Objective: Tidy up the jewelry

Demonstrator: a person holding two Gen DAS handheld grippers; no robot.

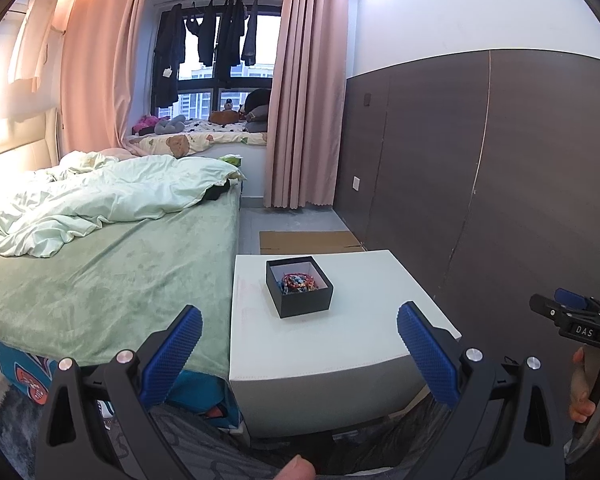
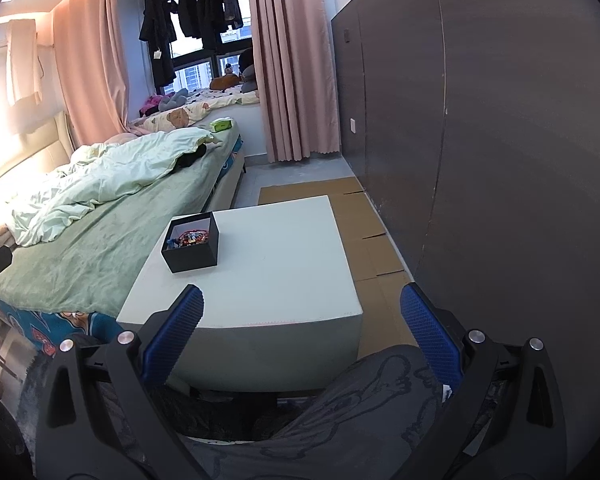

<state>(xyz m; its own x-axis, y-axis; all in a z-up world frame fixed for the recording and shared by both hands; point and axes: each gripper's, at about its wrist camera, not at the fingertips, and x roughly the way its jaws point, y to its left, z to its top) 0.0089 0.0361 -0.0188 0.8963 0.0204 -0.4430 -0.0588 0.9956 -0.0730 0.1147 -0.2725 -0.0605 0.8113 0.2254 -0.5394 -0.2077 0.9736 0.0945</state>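
Note:
A black open box (image 1: 299, 286) stands on a white cube table (image 1: 340, 344), with a tangle of red and blue beaded jewelry (image 1: 298, 282) inside. It also shows in the right wrist view (image 2: 192, 242), with the jewelry (image 2: 190, 238) in it. My left gripper (image 1: 300, 346) is open and empty, held back from the table's near edge. My right gripper (image 2: 302, 320) is open and empty, also short of the table (image 2: 280, 264). The right gripper shows at the right edge of the left wrist view (image 1: 572, 312).
A bed with a green sheet (image 1: 100, 280) and a rumpled duvet lies left of the table. A dark panelled wall (image 1: 500, 180) runs along the right. Flat cardboard (image 2: 364, 216) lies on the floor beside and behind the table. Pink curtains (image 1: 304, 100) hang at the window.

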